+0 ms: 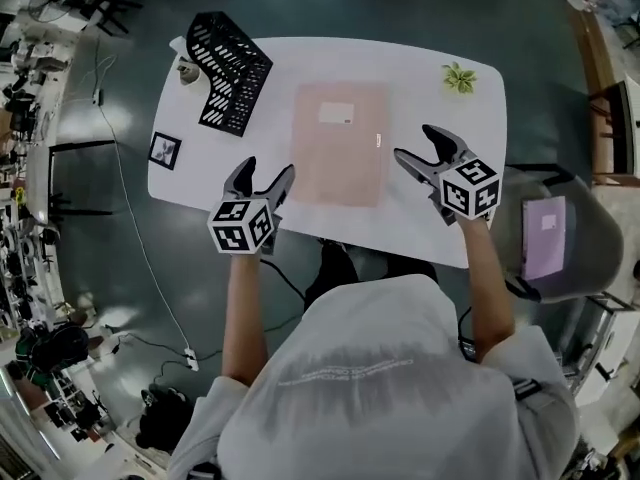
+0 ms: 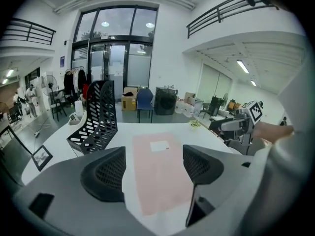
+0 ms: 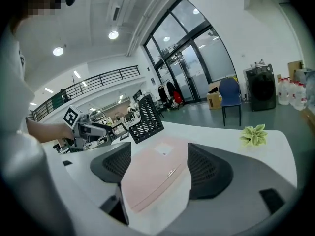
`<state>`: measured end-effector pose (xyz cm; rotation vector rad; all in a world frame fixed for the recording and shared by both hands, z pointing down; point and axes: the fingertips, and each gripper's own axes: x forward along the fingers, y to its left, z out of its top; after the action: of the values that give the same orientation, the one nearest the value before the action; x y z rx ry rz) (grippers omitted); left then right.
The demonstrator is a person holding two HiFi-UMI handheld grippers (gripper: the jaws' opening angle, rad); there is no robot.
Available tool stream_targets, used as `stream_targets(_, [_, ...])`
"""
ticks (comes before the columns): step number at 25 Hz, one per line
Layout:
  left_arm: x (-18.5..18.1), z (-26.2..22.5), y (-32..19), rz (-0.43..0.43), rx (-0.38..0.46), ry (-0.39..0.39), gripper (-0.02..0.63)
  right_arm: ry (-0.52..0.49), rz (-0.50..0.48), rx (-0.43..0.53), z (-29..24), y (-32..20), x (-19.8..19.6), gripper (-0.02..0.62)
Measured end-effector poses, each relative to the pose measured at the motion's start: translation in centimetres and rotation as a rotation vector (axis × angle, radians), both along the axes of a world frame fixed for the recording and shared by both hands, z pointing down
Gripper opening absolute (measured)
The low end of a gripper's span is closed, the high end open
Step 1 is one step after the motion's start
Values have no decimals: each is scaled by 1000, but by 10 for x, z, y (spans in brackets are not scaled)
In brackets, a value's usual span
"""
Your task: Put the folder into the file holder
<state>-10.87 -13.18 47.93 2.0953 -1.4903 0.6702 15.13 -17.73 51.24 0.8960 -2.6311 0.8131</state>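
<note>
A pale pink folder (image 1: 338, 144) with a white label lies flat in the middle of the white table (image 1: 420, 78). It shows ahead of the jaws in the left gripper view (image 2: 160, 171) and in the right gripper view (image 3: 155, 173). The black perforated file holder (image 1: 232, 70) stands at the table's far left, also seen at left in the left gripper view (image 2: 96, 119). My left gripper (image 1: 268, 178) hovers open just left of the folder's near corner. My right gripper (image 1: 420, 146) hovers open just right of the folder. Neither holds anything.
A small green paper plant (image 1: 460, 77) sits at the table's far right corner. A small framed picture (image 1: 164, 150) lies at the left edge, and a small cup (image 1: 187, 70) stands behind the holder. A grey chair with a purple folder (image 1: 545, 236) is at the right.
</note>
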Motion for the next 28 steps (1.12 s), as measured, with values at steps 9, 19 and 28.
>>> stream_targets(9, [-28, 55, -36, 165, -110, 85, 370, -20, 208, -88, 22, -11, -24, 359])
stream_targets(19, [-33, 116, -59, 283, -232, 160, 370, 17, 295, -186, 61, -15, -52, 371])
stream_targets(28, [-21, 161, -76, 245, -321, 307, 370, 7, 286, -317, 109, -23, -60, 377])
